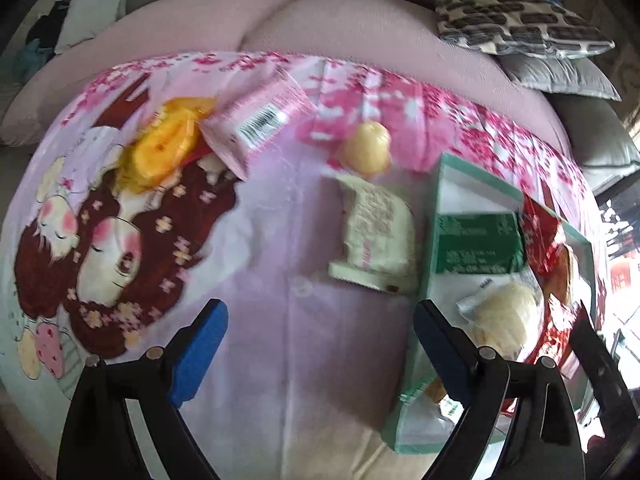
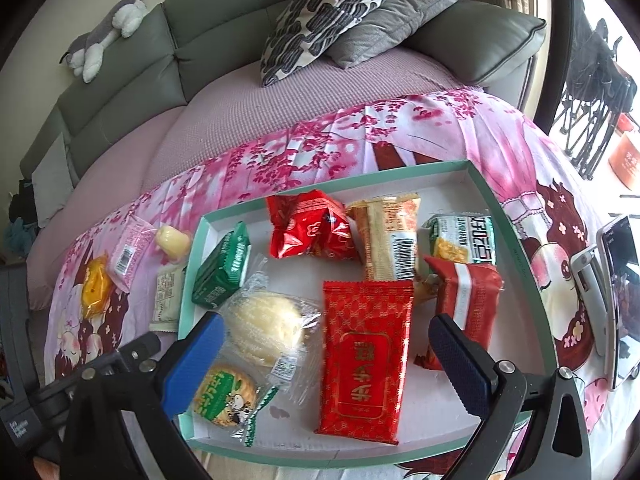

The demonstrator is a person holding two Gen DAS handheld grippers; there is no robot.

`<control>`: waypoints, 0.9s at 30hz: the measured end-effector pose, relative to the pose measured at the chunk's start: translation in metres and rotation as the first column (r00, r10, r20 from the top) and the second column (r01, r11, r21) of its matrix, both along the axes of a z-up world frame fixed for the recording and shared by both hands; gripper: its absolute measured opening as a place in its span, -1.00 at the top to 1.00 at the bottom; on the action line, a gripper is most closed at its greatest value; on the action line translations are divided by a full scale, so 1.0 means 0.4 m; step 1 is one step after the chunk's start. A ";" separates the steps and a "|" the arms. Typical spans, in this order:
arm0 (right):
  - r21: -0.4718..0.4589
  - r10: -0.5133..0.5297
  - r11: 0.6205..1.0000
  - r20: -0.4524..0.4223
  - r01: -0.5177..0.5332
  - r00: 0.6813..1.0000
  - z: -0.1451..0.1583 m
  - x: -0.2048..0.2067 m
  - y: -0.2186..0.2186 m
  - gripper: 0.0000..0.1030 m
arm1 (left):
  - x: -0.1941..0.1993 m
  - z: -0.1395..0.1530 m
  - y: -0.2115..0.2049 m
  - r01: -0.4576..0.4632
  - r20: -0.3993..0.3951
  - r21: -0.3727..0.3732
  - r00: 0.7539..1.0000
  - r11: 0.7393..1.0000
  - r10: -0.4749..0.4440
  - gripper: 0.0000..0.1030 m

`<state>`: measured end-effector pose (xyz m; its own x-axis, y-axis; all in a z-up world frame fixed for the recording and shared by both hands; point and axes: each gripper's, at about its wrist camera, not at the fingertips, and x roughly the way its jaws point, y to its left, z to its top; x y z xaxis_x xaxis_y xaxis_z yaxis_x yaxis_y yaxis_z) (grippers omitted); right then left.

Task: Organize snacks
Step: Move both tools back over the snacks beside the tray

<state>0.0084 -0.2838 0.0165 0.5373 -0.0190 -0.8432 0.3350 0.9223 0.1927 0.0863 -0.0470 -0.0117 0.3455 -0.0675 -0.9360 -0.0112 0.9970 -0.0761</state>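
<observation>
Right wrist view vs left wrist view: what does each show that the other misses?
Right only: the whole tray interior, with the big red packet, orange wafer pack, round biscuit pack, plus a plush toy and a phone.

Left only: the blanket's cartoon face up close, with bare blanket ahead of the open left tongs.

Both: the yellow pack, pink pack, jelly cup and cream pack still outside the tray, the green box and bun inside it.

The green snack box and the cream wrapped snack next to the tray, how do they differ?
The green snack box sits inside the tray; the cream packet lies outside on the printed blanket. The box is dark green and blocky; the packet pale and flat. Both are untouched.
</observation>
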 end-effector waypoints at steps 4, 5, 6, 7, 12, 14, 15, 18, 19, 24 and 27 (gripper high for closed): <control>0.000 0.048 0.999 -0.002 -0.048 0.999 0.002 0.009 0.041 -1.00 | 0.014 0.030 0.067 -0.066 0.055 0.052 0.996 0.996 0.064 -0.82; -0.001 0.061 0.998 -0.001 -0.061 0.998 0.003 0.011 0.053 -1.00 | 0.019 0.034 0.085 -0.082 0.065 0.068 0.995 0.994 0.078 -0.82; -0.002 0.076 0.997 0.002 -0.076 0.997 0.005 0.014 0.067 -1.00 | 0.018 0.039 0.101 -0.095 0.072 0.081 0.993 0.992 0.089 -0.82; -0.006 0.094 0.996 0.005 -0.093 0.996 0.007 0.017 0.081 -1.00 | 0.023 0.042 0.121 -0.111 0.078 0.097 0.991 0.989 0.104 -0.82; 0.007 0.152 0.988 0.018 -0.152 0.988 0.004 0.030 0.138 -1.00 | 0.036 0.055 0.198 -0.162 0.101 0.133 0.984 0.978 0.150 -0.82; -0.004 0.173 0.985 0.011 -0.173 0.985 0.000 0.038 0.163 -1.00 | 0.043 0.060 0.225 -0.180 0.106 0.128 0.980 0.975 0.167 -0.82; -0.006 0.180 0.984 0.008 -0.180 0.984 -0.003 0.042 0.174 -1.00 | 0.045 0.062 0.242 -0.190 0.109 0.123 0.978 0.974 0.177 -0.82; -0.008 0.208 0.978 0.003 -0.208 0.978 -0.011 0.052 0.207 -1.00 | 0.046 0.064 0.272 -0.213 0.114 0.117 0.973 0.970 0.200 -0.82; -0.012 0.215 0.976 0.002 -0.215 0.977 -0.012 0.056 0.217 -1.00 | 0.048 0.065 0.283 -0.221 0.115 0.116 0.971 0.968 0.208 -0.82; -0.020 0.243 0.970 0.006 -0.243 0.970 -0.014 0.083 0.262 -1.00 | 0.061 0.067 0.340 -0.259 0.112 0.089 0.962 0.962 0.249 -0.82; 0.009 0.251 0.968 0.016 -0.252 0.968 -0.011 0.103 0.280 -1.00 | 0.074 0.069 0.368 -0.276 0.114 0.094 0.958 0.957 0.265 -0.82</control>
<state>0.0494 -0.1717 0.0121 0.5360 0.1274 -0.8345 0.0897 0.9743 0.2064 0.1161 0.1002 0.0158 0.4282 0.1404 -0.8927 -0.2794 0.9600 0.0170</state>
